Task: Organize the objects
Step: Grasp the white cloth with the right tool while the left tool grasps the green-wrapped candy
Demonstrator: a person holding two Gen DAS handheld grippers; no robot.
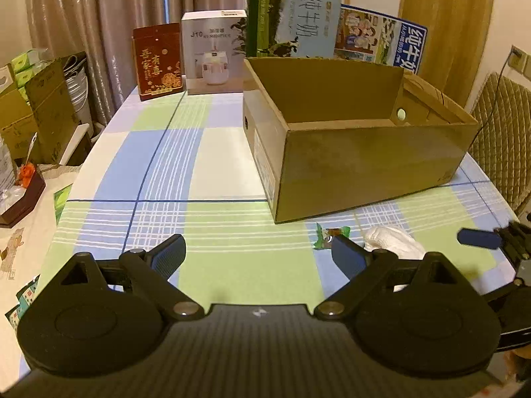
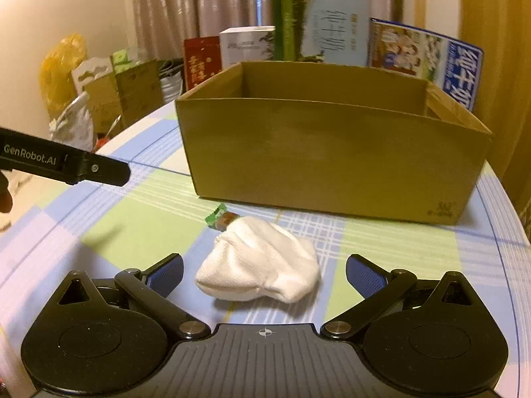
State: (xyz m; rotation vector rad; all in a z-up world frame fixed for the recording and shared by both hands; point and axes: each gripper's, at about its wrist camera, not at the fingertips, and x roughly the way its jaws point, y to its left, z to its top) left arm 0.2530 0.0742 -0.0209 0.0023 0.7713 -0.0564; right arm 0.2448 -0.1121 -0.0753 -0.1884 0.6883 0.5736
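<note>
- I am holding my left gripper (image 1: pixel 258 257) low over the round table with the blue, green and white checked cloth (image 1: pixel 212 152); its blue-padded fingers (image 1: pixel 171 255) are standing wide apart with nothing between them.
- I am holding my right gripper (image 2: pixel 264 273) just above the same cloth, its jaws also spread wide and gripping nothing.
- A crumpled white cloth bundle (image 2: pixel 262 262) is lying on the table directly ahead of the right gripper, roughly centred on the gap between its fingers but a little beyond the pads; it is touching neither pad.
- A small green-and-brown wrapped candy (image 2: pixel 220 217) is lying just behind the bundle, its near end touching or tucked under the bundle's far edge; I cannot tell which.
- In the left wrist view the candy is sitting just beyond the left gripper's right finger, with the bundle to the right of it.
- An open brown cardboard box (image 2: pixel 332 152) is standing upright beyond both items, near them but apart; its interior is mostly hidden from both views.
- Behind the box, cartons are standing in a row: a dark red box with gold lettering (image 1: pixel 158 61), a white appliance box (image 1: pixel 215 53), a green and pale blue milk carton (image 1: pixel 292 16), a blue printed milk carton (image 1: pixel 381 39).
- The left gripper's black body is showing at the left edge of the right wrist view.
</note>
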